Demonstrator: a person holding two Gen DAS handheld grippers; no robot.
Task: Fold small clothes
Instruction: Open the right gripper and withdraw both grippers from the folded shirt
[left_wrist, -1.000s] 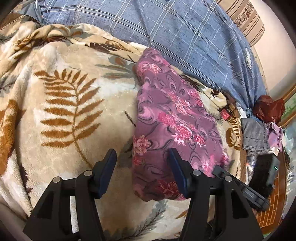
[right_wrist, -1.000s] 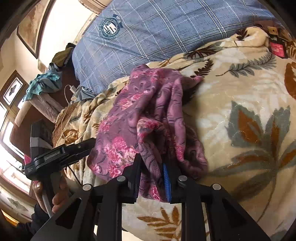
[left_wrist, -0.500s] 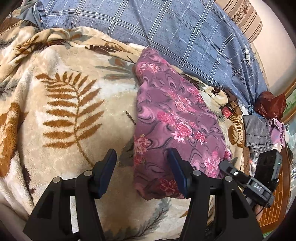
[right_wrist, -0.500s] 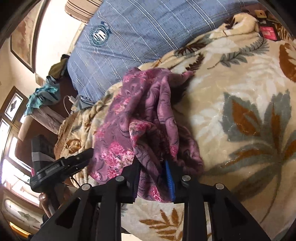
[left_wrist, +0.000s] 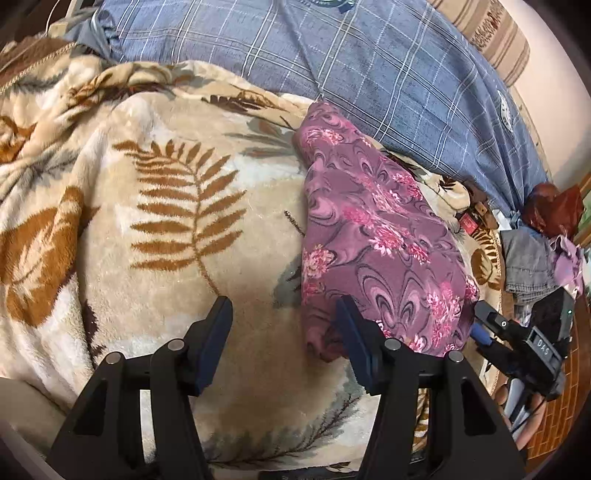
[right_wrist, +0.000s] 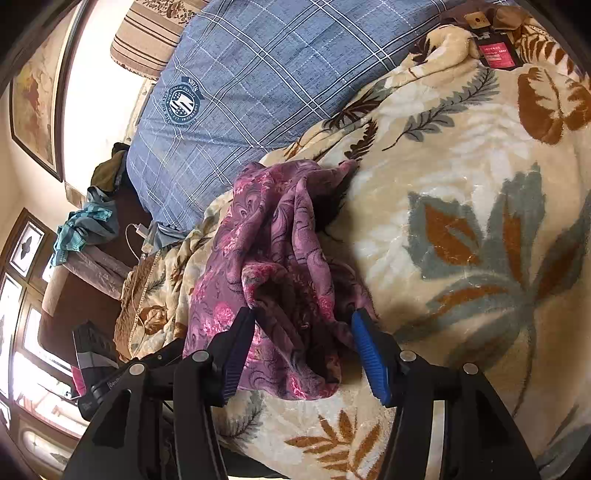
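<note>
Left wrist view shows your left tongs (left_wrist: 282, 326) spread wide and empty, hovering over the leaf-print fleece blanket (left_wrist: 159, 206) on the bed. The purple floral garment (left_wrist: 373, 236) lies on that blanket from about 12 o'clock down to 4 o'clock of the tongs, its near hem just behind the right-hand finger (left_wrist: 354, 343). Whether that finger touches the cloth, you cannot tell from here. At 3 o'clock the right tongs (left_wrist: 484, 332) sit at the garment's far corner.

From the right wrist, your right tongs (right_wrist: 301, 319) stand open with the bunched near edge of the garment (right_wrist: 277, 236) lying between the two fingers, gripping nothing. The cloth is rumpled in long ridges here, running away toward the blue plaid quilt (right_wrist: 258, 85) at 12 o'clock.

You seem to be between grasps, with the garment narrowed but not yet squared off. I'd judge the next move calls for both tongs to close on the near hem's two corners, then carry that end up toward 12 o'clock to halve the length. Take one layer stack cleanly; the ridges could drag and skew the fold.
</note>
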